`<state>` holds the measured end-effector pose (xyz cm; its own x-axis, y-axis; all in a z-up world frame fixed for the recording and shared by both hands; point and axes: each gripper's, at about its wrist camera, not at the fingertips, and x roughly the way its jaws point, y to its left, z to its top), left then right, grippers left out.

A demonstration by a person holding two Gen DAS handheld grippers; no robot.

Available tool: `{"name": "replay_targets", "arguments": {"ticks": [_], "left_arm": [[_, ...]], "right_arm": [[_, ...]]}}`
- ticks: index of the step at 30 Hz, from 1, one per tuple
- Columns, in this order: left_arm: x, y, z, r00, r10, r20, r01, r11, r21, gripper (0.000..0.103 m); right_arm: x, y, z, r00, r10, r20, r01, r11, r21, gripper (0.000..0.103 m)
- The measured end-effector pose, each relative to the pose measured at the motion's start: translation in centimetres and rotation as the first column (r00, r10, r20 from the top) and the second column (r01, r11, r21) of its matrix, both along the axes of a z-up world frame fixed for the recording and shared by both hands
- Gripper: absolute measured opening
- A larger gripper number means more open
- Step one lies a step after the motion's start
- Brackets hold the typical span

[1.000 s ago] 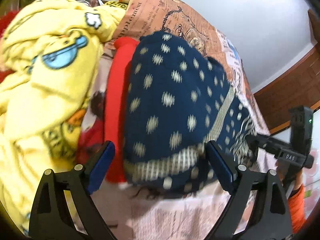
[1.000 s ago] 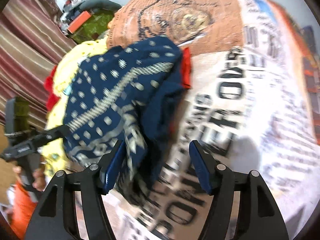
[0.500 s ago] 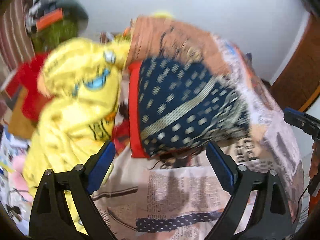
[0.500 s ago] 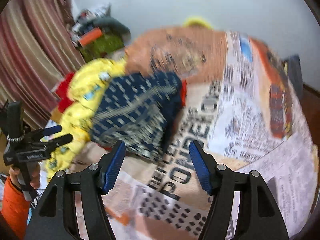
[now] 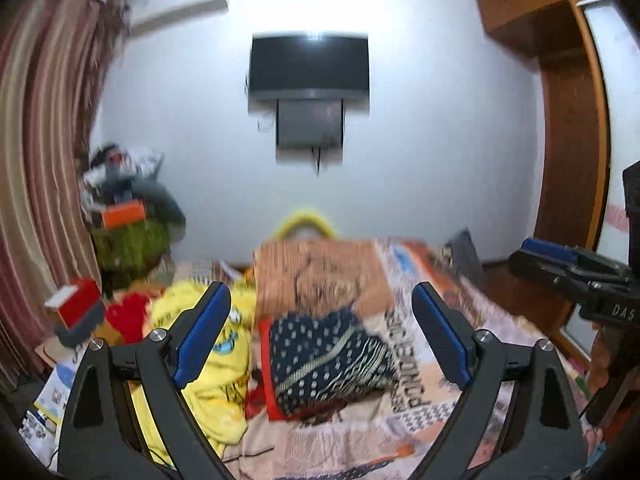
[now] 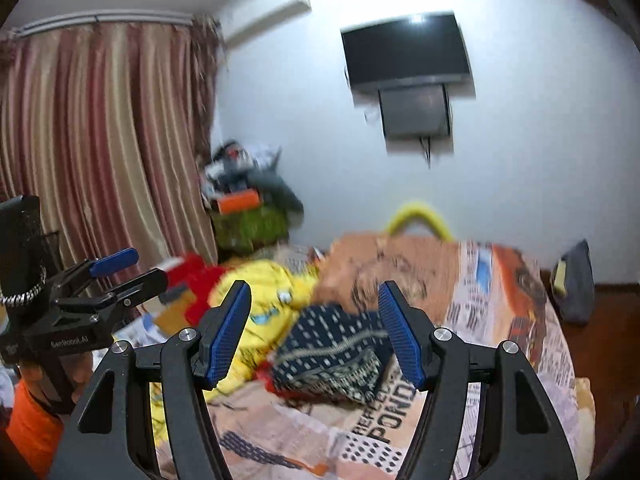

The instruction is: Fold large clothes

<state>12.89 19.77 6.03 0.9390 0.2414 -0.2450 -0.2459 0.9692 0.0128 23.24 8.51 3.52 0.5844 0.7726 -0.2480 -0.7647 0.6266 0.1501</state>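
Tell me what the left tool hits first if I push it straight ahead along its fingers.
Probably the folded navy dotted garment on the bed; the open left tool frames it with nothing between, though depth is unclear.

The left hand-held gripper (image 5: 321,334) is held up in the air with its two blue-padded fingers (image 5: 202,336) spread wide apart, and nothing is between them. The right hand-held gripper (image 6: 315,334) is held up too, fingers apart and holding nothing. The two point about the same way, side by side. An orange sleeve (image 6: 30,436) shows under the left one.
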Motion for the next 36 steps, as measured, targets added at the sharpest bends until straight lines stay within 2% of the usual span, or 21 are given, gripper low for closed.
{"name": "replay_targets", "arguments": {"ticks": [4,9,11,12,13,14,19,36], "left_arm": [[-2.8,-2.2,0.8,0.997,0.022,0.079,-0.024,0.999,0.024,0.093],[-4.9,-3.9,0.7,0.990,0.052,0.134,-0.058,0.997,0.045,0.093],[-5.1,-4.0,0.5,0.989,0.058,0.137,-0.064,0.997,0.039,0.095],[-5.2,-4.1,0.4,0.989,0.058,0.135,-0.064,0.997,0.037,0.099],[-5.3,-4.1,0.3,0.989,0.061,0.136,-0.066,0.997,0.035,0.101],[-5.4,-4.2,0.2,0.989,0.062,0.136,-0.067,0.997,0.033,0.102],[-5.4,-3.9,-0.3,0.992,0.062,0.114,-0.064,0.998,0.014,0.102],[-5.0,-3.0,-1.8,0.994,0.072,0.086,-0.072,0.997,-0.004,0.102]], "right_arm": [[-3.5,-0.9,1.0,0.996,-0.022,0.085,0.017,0.998,0.055,0.062],[-6.2,-1.2,0.8,0.986,-0.063,0.156,0.048,0.994,0.097,0.063],[-6.5,-1.0,0.5,0.985,-0.077,0.158,0.061,0.993,0.102,0.069],[-6.5,-0.9,0.3,0.984,-0.087,0.156,0.071,0.992,0.104,0.072],[-6.4,-0.9,0.1,0.983,-0.101,0.155,0.085,0.991,0.107,0.078],[-6.3,-0.9,-0.1,0.981,-0.116,0.155,0.099,0.989,0.111,0.084],[-6.0,-1.1,-0.2,0.981,-0.145,0.128,0.131,0.985,0.108,0.097],[-5.8,-1.1,-0.4,0.980,-0.165,0.112,0.155,0.984,0.093,0.100]]}}
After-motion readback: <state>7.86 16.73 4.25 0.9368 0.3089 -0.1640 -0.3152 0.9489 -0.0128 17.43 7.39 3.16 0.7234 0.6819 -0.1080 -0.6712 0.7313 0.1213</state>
